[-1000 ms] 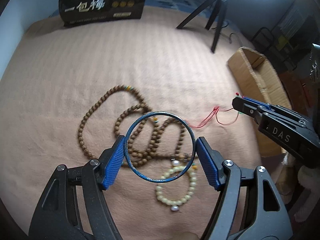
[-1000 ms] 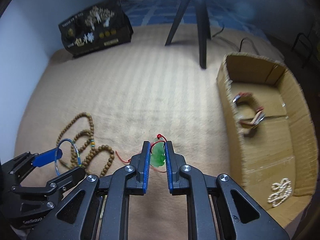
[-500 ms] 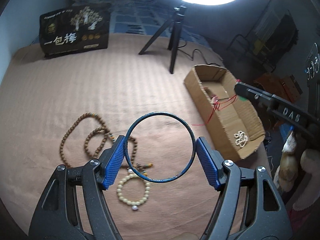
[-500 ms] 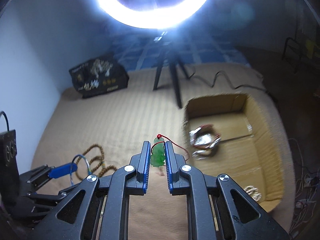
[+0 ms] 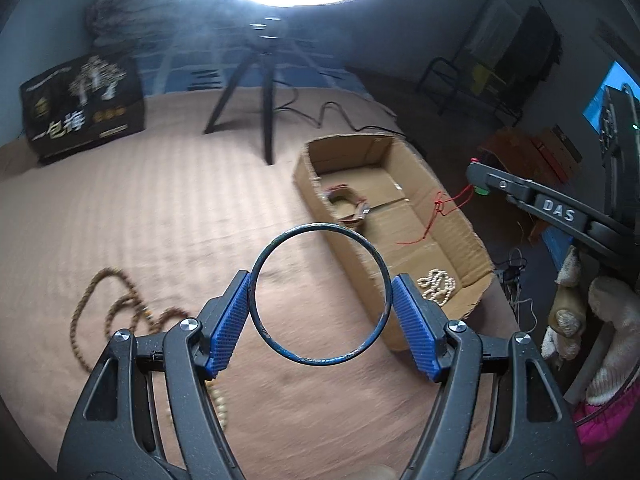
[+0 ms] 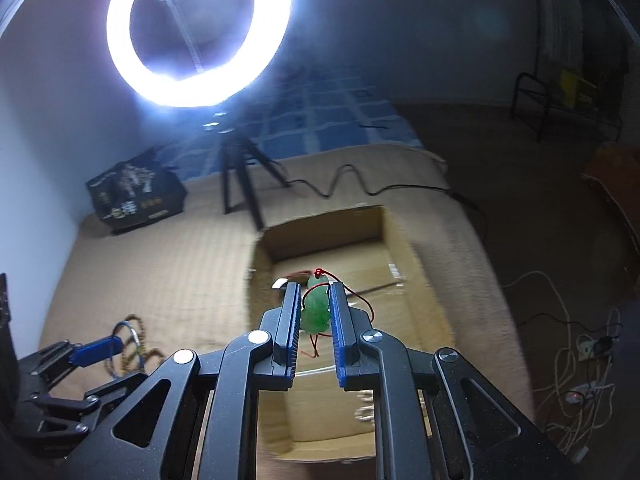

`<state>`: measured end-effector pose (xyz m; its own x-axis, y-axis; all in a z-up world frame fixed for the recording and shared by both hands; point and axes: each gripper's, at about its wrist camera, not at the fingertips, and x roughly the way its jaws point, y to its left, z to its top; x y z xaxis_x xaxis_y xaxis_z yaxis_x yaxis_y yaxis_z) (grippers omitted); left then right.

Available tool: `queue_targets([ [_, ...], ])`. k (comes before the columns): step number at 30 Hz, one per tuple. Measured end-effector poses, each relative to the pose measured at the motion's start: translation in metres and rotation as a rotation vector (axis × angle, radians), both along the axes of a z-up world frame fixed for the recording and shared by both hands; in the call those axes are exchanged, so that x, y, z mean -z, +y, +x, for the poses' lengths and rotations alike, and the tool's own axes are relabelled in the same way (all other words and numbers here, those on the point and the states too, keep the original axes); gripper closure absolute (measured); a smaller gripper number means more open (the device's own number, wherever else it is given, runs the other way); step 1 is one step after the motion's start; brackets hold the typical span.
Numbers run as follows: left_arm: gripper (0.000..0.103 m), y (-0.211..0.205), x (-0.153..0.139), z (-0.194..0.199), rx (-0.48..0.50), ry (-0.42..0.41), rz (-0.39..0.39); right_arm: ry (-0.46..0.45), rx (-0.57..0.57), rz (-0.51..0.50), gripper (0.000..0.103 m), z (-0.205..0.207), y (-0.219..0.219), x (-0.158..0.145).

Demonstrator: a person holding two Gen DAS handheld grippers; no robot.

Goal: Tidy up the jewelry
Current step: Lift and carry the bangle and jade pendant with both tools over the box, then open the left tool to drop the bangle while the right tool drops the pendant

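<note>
My left gripper [image 5: 320,300] is shut on a thin dark blue bangle [image 5: 256,276], held above the tan bed cover just left of the cardboard box [image 5: 476,240]. My right gripper [image 6: 315,300] is shut on a green jade pendant [image 6: 316,310] with a red cord [image 5: 440,204] hanging down over the box [image 6: 404,252]. The right gripper shows in the left wrist view [image 5: 478,178] above the box's right side. The box holds a bracelet [image 5: 346,206] and a white pearl string [image 5: 436,286]. Brown bead necklaces [image 5: 108,300] lie on the cover at the left.
A ring light [image 6: 200,28] on a black tripod [image 5: 266,92] stands behind the box. A black printed carton [image 5: 80,116] stands at the far left. A cable [image 6: 360,184] runs across the bed. Cables and a power strip [image 6: 580,360] lie on the floor at right.
Both grippers have risen and swung right toward the box. The pendant now hangs over the box's inside. The bead necklaces have slid to the lower left of the left wrist view.
</note>
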<state>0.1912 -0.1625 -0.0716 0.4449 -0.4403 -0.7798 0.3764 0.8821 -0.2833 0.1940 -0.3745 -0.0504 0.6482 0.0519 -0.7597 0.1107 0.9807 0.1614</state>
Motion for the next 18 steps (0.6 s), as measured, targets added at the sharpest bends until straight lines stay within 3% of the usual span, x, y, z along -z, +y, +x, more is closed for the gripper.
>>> queue_targets([
  [18, 0.03, -0.098, 0.028, 0.008, 0.128, 0.027, -0.009, 0.062, 0.085, 0.027, 0.09, 0.003, -0.051, 0.03],
])
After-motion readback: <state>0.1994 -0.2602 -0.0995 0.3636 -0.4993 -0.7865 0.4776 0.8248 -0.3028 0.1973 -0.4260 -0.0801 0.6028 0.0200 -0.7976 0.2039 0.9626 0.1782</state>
